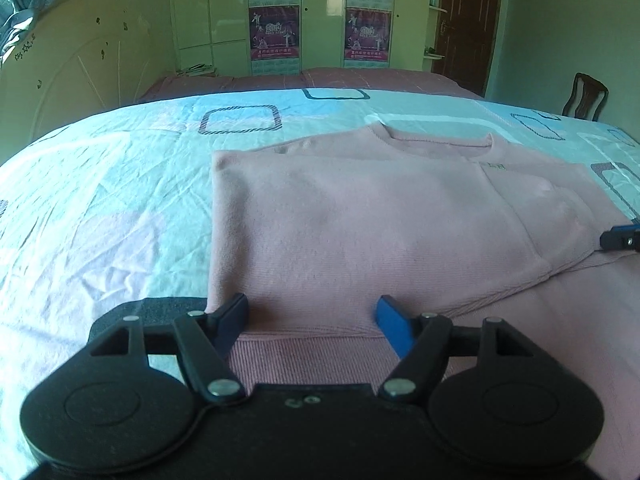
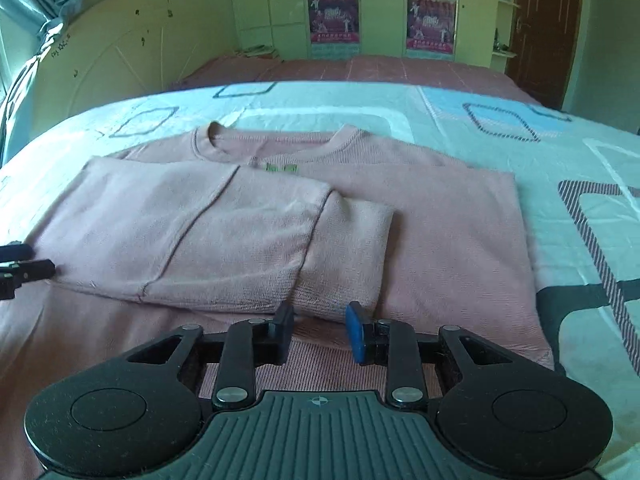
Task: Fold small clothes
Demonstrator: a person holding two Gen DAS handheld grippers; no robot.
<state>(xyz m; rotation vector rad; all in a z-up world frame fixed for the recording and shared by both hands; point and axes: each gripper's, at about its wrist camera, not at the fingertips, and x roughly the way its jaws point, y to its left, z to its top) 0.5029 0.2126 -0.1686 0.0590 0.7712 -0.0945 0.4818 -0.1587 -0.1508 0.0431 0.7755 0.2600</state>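
I see a pink sweater [image 2: 420, 240] lying flat on a bed sheet [image 1: 100, 220] patterned with rounded rectangles, its round neckline toward the top of both frames. A small green label [image 2: 282, 168] sits just below the collar in the right wrist view; its writing is too small for me to read. On the wardrobe doors [image 1: 316, 12] at top centre hang poster calendars [image 1: 274, 32]; the large figures may read "2010", though the print is blurred.

My left gripper [image 1: 312, 316] fills the bottom of its frame, jaws spread wide, holding nothing. Its fingertips rest at the sweater's ribbed bottom hem, just inside the garment's folded left edge. My right gripper [image 2: 320, 326] sits at bottom centre of its frame, jaws also parted and empty, fingertips at the hem right below the cuff of a sleeve [image 2: 224, 240] folded across the body. In each view, the other gripper's tip shows at the frame's side edge, touching the sweater.

In the left wrist view, bare sheet runs wide across the left half of the frame. In the right wrist view, sheet lies open to the right of the sweater's straight right edge. A cream headboard [image 1: 80, 68] stands at upper left, a dark door [image 1: 468, 20] at upper right, and a wooden chair [image 1: 586, 96] beside the bed's right edge.
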